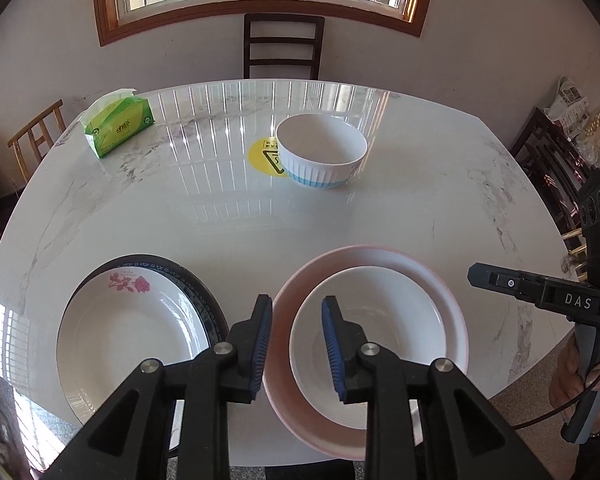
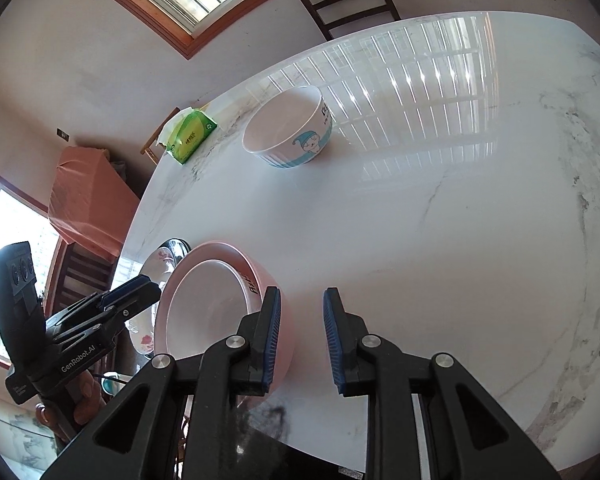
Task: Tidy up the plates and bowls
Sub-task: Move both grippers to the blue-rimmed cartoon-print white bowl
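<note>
Both grippers, left (image 1: 296, 320) and right (image 2: 302, 312), angle downward, jaws parted, empty, flanking pink bowl (image 1: 292, 304)

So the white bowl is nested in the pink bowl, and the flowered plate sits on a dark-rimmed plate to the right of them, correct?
Not quite: the flowered plate on the dark-rimmed plate lies left of the bowls, as the left wrist view shows. The white bowl does sit nested in the pink bowl.

Pink bowl (image 1: 296, 288); rose-printed white plate (image 1: 128, 332)

White bowl (image 1: 376, 344) nested in pink bowl (image 1: 288, 300); floral plate (image 1: 128, 332) beside.
</note>
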The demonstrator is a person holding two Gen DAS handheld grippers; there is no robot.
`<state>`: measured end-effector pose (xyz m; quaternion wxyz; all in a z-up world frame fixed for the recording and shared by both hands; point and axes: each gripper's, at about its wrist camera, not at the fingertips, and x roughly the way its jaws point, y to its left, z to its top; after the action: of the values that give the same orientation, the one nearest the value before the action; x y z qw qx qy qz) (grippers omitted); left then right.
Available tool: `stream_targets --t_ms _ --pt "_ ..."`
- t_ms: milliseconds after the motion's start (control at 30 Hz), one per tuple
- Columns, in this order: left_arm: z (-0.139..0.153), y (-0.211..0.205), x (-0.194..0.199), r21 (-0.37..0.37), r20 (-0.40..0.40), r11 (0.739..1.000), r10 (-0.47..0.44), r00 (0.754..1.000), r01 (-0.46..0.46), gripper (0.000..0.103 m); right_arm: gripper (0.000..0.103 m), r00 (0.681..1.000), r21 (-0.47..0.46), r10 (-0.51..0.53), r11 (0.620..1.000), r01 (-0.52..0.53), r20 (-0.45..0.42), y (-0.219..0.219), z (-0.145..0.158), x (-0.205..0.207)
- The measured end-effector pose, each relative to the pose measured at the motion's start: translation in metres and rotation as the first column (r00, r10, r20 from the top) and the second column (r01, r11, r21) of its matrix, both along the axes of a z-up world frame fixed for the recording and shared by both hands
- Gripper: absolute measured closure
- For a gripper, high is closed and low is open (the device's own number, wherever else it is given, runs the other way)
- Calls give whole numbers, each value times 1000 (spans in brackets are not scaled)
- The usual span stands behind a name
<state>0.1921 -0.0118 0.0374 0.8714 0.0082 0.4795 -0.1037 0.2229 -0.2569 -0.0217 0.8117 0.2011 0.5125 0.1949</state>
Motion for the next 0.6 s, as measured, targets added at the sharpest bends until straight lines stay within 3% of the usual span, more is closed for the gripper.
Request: stream_targets --t_ms 333,600 --pt "3 -3 11 108 112 994 17 994 -29 77 74 1000 -17 -3 1000 3 7 0 -5 8" --pt "-2 -3 21 155 143 987 17 990 -40 77 68 1000 -7 -9 1000 9 -7 -2 -13 17"
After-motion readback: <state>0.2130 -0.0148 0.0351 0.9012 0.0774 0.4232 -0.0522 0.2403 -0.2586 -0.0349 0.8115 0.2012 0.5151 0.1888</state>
